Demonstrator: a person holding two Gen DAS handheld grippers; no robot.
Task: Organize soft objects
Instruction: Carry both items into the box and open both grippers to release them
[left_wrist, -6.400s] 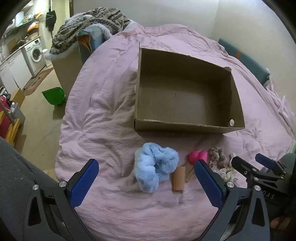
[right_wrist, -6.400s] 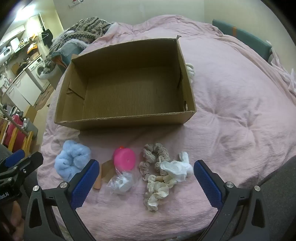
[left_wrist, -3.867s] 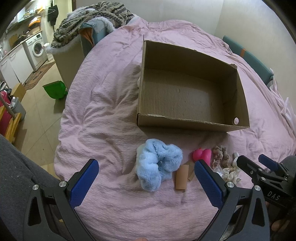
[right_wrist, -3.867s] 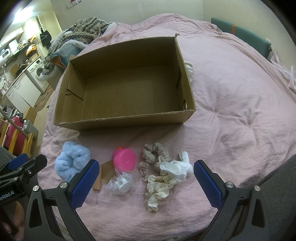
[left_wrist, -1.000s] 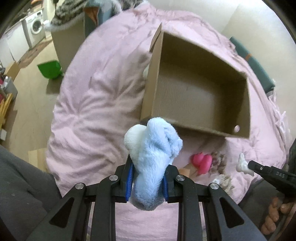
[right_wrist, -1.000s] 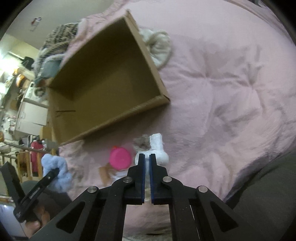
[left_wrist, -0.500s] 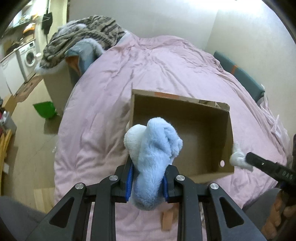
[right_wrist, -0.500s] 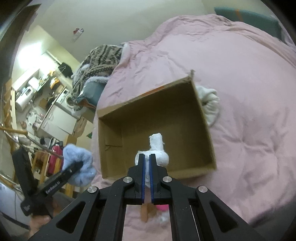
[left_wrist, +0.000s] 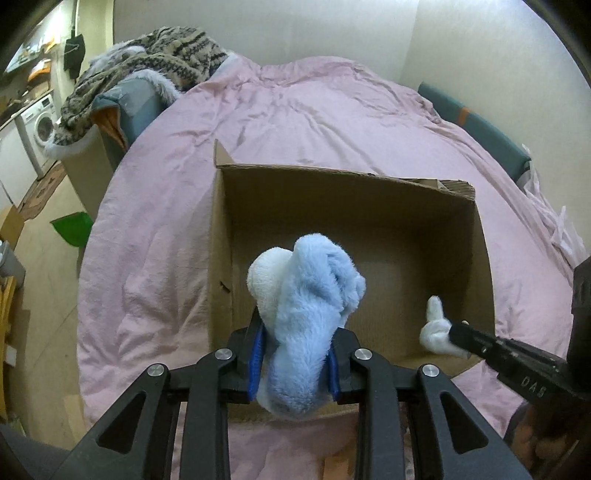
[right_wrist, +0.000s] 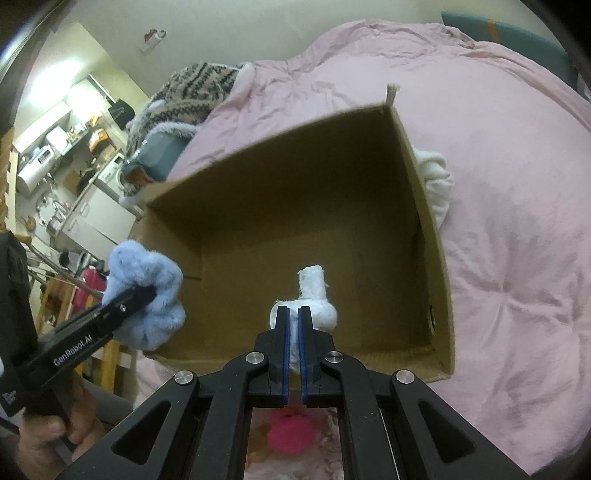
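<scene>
Fluffy pale-blue plush scrunchie (left_wrist: 310, 314) bulges thick and shaggy between the blue pads of our left gripper (left_wrist: 295, 360), which is clamped on it, the fur spilling above and below the jaws. Our right gripper (right_wrist: 292, 334) is pinched tight on a small white knotted cloth piece (right_wrist: 314, 299), nubbly and soft, with a stubby tail poking up past the fingertips. Both loads hang over the open cardboard box (left_wrist: 369, 206), a shallow brown rectangle with a ribbed corrugated floor and ragged cut edges, sitting on a wrinkled pink quilted bedcover (left_wrist: 295, 110). From the left wrist we see the blue scrunchie over the box's near left part and the white piece (left_wrist: 436, 326) at the near right, held at the tip of the other tool. From the right wrist we see things the left view hides: a white fuzzy bundle (right_wrist: 437, 184) lying on the cover against the outside of the box's right wall, a bright pink object (right_wrist: 290, 432) under the gripper frame, near us outside the box, and a hand (right_wrist: 55, 435) gripping the left tool's handle.
</scene>
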